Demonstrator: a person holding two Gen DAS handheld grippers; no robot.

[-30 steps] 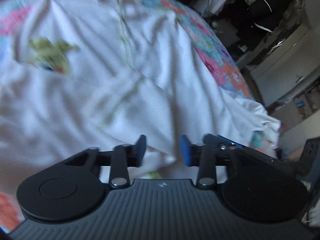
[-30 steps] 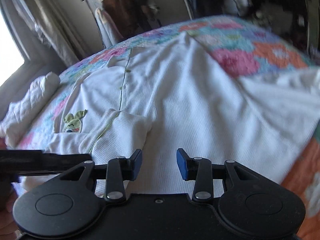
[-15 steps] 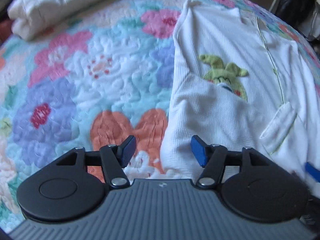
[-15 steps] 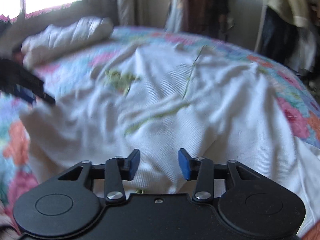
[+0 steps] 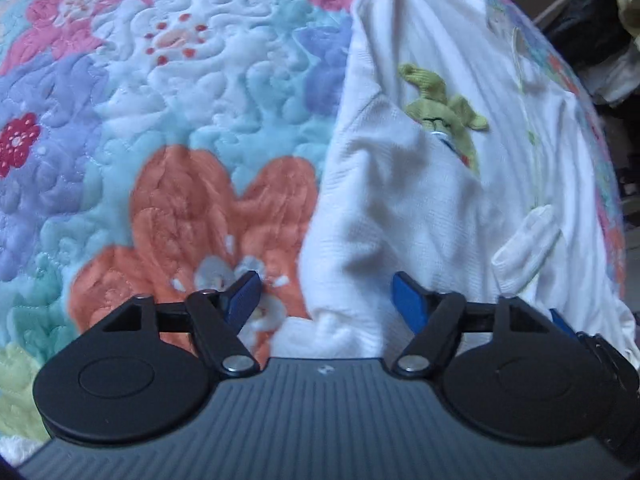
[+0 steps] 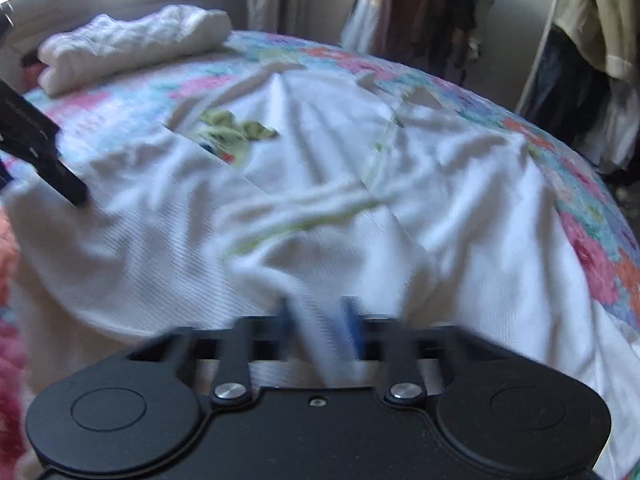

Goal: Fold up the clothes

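Note:
A white baby sleepsuit (image 5: 420, 200) with a green animal patch (image 5: 444, 116) lies spread on the flowered quilt (image 5: 160, 120). My left gripper (image 5: 326, 298) is open, its jaws wide apart, straddling the garment's near left edge low over the quilt. In the right wrist view the same sleepsuit (image 6: 320, 184) fills the middle, patch (image 6: 232, 132) at the left. My right gripper (image 6: 318, 320) is blurred, its jaws closed in on a fold of the white cloth at the near edge. The left gripper's black body (image 6: 36, 144) shows at the left.
A rolled white quilted blanket (image 6: 132, 48) lies at the bed's far left by the window. Hanging clothes (image 6: 580, 60) and a rack stand past the bed on the right. A small folded white cuff (image 5: 528, 240) lies on the sleepsuit.
The left gripper swung from above the garment to its left edge and opened wider. The right gripper's jaws have closed in on a fold of the cloth.

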